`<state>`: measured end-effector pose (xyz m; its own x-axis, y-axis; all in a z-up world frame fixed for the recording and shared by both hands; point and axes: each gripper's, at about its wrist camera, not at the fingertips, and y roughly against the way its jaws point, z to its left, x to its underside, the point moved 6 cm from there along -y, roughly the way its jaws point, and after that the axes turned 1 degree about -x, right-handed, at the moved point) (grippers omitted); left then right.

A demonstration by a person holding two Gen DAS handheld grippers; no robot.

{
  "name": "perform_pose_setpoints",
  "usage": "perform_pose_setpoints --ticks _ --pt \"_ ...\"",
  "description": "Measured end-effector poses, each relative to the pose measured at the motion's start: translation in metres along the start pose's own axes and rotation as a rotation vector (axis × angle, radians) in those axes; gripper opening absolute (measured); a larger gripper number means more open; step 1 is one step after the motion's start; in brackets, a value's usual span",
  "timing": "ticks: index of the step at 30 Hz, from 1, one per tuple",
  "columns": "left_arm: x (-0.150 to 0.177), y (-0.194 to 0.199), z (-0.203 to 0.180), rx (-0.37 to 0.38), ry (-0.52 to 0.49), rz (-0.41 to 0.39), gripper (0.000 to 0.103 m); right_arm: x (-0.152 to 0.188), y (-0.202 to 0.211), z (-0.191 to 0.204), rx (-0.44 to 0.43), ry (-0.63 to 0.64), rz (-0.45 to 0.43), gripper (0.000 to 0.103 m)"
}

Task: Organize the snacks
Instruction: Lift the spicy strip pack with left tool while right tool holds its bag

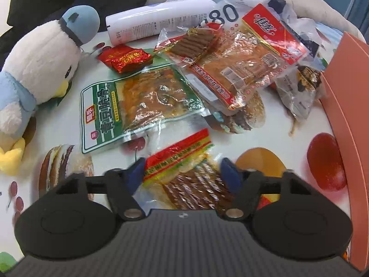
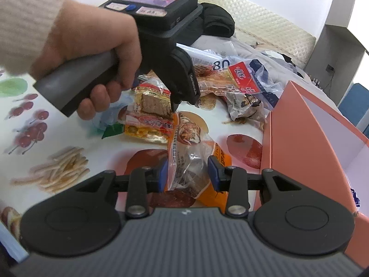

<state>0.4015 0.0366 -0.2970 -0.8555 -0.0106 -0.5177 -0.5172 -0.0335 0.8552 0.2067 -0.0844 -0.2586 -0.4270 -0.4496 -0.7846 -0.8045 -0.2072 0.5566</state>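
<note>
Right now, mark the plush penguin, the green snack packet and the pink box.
plush penguin (image 1: 43, 62): left wrist view, on its white belly.
green snack packet (image 1: 103, 115): left wrist view, on the green printed label.
pink box (image 2: 306, 143): right wrist view, on its outer side wall.

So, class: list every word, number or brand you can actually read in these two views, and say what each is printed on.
"80": clear plastic bag behind the snacks.
"青豆脆骨": green snack packet.
Red script logo: red-topped packet, too stylised to read surely.
White bottle: print too small.
Packet between the left gripper fingers and orange packet in the right gripper: print blurred.
</note>
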Motion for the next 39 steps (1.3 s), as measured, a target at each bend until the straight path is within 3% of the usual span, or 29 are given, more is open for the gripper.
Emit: perform_pose_setpoints --ticks 4,19,32,34,36,37,39 --pt "0.012 0.01 0.001 0.004 0.001 0.009 0.058 0.0 0.003 0.0 -0.011 0.003 -0.001 0.04" --pt "0.087 0.067 0.022 -0.01 -0.012 0.03 0.056 0.013 0.048 0.029 -0.089 0.099 -0.008 0.04" --pt "0.146 0.11 0.052 -0.005 0.13 0.009 0.056 0.009 0.07 0.028 -0.089 0.133 -0.009 0.039" --pt "0.153 0.113 0.056 0.002 0.159 0.005 0.056 0.007 0.072 0.027 -0.101 0.113 -0.016 0.047" --pt "0.159 0.116 0.059 -0.006 0.177 -0.003 0.056 0.005 0.074 0.027 -0.137 0.074 -0.03 0.084" --pt "0.161 0.118 0.061 -0.006 0.188 -0.007 0.056 0.003 0.075 0.026 -0.155 0.049 -0.044 0.09" --pt "0.165 0.121 0.063 0.003 0.202 -0.015 0.056 -0.002 0.077 0.024 -0.178 -0.006 -0.071 0.092"
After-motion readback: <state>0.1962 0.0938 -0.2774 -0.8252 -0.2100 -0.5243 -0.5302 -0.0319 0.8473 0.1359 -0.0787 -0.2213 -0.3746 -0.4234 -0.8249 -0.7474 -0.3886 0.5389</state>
